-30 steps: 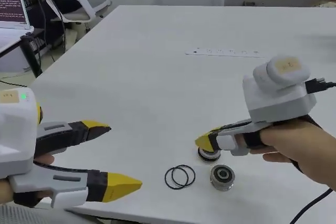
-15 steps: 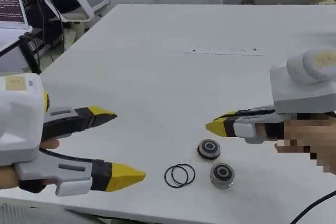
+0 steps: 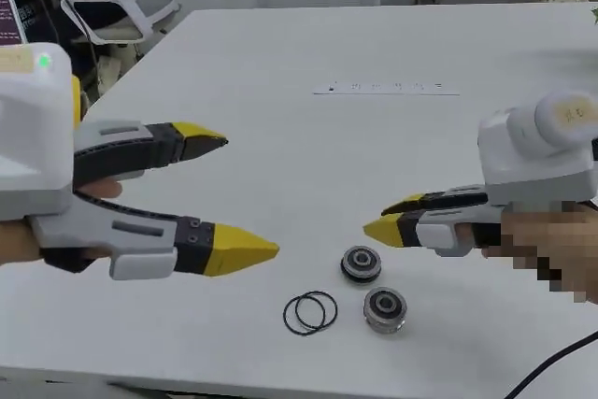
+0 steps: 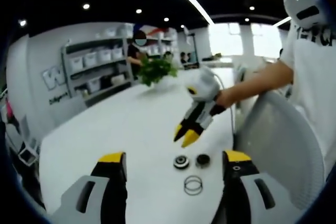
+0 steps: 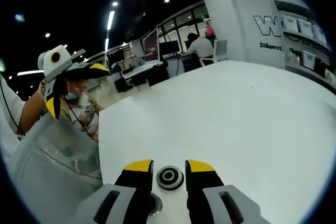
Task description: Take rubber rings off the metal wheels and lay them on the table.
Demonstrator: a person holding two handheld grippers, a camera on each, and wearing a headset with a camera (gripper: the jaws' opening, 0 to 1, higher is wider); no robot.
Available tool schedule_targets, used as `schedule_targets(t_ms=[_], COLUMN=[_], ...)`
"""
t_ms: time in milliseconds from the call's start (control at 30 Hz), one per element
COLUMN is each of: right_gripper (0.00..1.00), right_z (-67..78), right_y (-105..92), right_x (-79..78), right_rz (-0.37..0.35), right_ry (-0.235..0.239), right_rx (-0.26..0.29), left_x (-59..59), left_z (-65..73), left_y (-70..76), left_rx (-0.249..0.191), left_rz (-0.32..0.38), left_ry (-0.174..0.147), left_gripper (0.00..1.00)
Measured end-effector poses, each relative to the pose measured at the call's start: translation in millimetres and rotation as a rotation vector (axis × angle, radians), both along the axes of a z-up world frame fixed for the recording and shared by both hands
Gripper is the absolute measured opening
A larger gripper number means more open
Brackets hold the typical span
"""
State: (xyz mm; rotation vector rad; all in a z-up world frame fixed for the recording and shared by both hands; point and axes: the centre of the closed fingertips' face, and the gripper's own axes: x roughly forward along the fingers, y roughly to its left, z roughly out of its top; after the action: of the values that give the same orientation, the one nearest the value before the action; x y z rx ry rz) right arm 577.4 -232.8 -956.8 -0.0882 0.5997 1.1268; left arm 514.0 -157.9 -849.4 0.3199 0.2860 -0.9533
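1. Two thin black rubber rings (image 3: 310, 312) lie flat on the bench (image 3: 280, 81) near its front edge, overlapping one another.
2. Just to their right stand two small metal wheels, close together but not touching. The farther wheel (image 3: 361, 263) shows a dark outer band around a silvery hub. The nearer wheel (image 3: 384, 308) has a silvery side wall and a dark face with a bright centre.
3. The right tool (image 3: 389, 218) hovers just beyond and above the farther wheel, touching nothing. In the right gripper view its jaws stand a narrow gap apart and hold nothing, and that wheel sits on the bench in the gap between them.
4. The left tool (image 3: 234, 195) is held above the bench, well to the left of the rings, with its jaws spread wide and empty.
5. The bench is plain white and matt. A pale strip (image 3: 386, 89) with small marks lies farther back on it.
6. A white office chair (image 3: 121, 7) stands past the far left corner. The left gripper view shows wall shelves (image 4: 92, 69) with bins, a green plant (image 4: 156, 69) and rows of ceiling lights.
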Motion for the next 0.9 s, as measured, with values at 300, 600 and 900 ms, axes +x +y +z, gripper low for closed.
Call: schedule_targets(t_ms=[300, 600, 900], right_gripper=[0.23, 0.2, 0.21], right_z=[-17.4, -37.8, -48.9], right_y=[-14.7, -23.2, -21.1], right_x=[4.9, 10.0, 5.9], right_rz=[-0.005, -0.006, 0.027], right_ry=[-0.006, 0.0, -0.011], right_rx=[-0.05, -0.105, -0.155], left_x=[31.0, 61.4, 78.3], left_z=[-8.8, -20.7, -63.5], left_y=[-26.0, -47.0, -63.2], left_rx=[0.029, -0.008, 0.06], left_rz=[-0.073, -0.092, -0.132], left_ry=[-0.008, -0.004, 0.029], left_gripper=[0.7, 0.62, 0.53])
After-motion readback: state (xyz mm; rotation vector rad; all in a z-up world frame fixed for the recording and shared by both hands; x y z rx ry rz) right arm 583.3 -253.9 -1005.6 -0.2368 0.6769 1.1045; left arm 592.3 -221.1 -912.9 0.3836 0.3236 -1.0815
